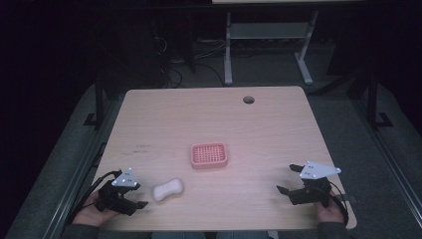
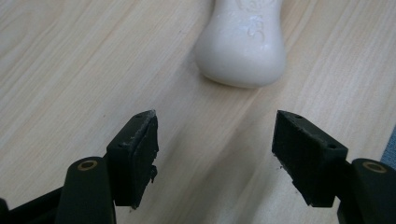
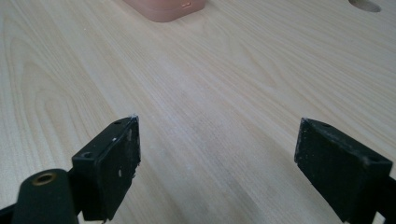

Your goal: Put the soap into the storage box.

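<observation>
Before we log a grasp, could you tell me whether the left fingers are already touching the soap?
No, the soap lies beyond the open left fingers.

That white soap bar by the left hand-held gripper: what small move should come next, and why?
Probably ease the left hand-held gripper forward so its open jaws straddle the soap bar. The bar lies just ahead of the pads, untouched, on the table.

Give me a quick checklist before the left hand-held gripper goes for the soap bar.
1. Left hand-held gripper jaws open, nothing between them: ok.
2. Soap bar ahead of the jaws, not yet between them: ok.
3. Soap bar lying flat on the table, apart from the pink soap dish: ok.
4. Soap dish empty: ok.
5. Right hand-held gripper open, well away from the soap: ok.
</observation>
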Available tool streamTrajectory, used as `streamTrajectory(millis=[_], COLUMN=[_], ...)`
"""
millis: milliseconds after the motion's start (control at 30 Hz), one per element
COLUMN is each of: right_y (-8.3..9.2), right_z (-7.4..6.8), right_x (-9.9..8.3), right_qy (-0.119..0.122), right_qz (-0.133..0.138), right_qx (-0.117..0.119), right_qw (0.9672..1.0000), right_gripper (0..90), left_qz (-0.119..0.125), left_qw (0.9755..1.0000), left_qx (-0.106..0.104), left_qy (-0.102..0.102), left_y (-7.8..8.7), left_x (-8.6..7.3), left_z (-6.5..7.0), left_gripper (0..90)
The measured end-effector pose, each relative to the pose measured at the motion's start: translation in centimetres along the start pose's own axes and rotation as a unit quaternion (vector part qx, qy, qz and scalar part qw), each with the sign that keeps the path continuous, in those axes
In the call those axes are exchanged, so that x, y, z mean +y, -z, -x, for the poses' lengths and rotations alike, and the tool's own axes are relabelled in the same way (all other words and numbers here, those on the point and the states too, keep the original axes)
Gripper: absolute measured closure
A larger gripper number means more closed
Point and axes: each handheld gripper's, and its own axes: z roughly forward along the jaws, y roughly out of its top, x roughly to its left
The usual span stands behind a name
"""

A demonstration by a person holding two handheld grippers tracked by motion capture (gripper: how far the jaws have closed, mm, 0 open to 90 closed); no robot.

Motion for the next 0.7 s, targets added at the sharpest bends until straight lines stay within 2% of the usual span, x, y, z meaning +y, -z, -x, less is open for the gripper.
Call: streamTrajectory(millis=[100, 133, 467, 700], right_y=[0.0, 0.0, -0.1, 0.0], right_z=[0.0, 0.0, 0.0, 0.0], right_x=[0.0, 0.0, 0.0, 0.1], right_qy=[0.000, 0.001, 0.004, 0.004], right_qz=[-0.003, -0.001, -0.003, -0.001], right_qx=[0.000, 0.000, -0.001, -0.002], right_qw=[1.0000, 1.0000, 1.0000, 1.0000], right_gripper=[13.6, 13.6, 13.6, 13.6], left_qz=[-0.002, -0.004, 0.006, 0.004], left_qw=[1.0000, 0.9999, 0.9997, 0.9996], left_qx=[0.000, 0.001, -0.003, 0.000], left_qy=[-0.006, -0.014, -0.023, -0.029], left_y=[-0.1, -0.2, -0.2, -0.1], left_x=[0.3, 0.3, 1.0, 1.3], left_z=[0.2, 0.2, 0.6, 0.7], left_gripper=[30.6, 30.5, 29.9, 29.8])
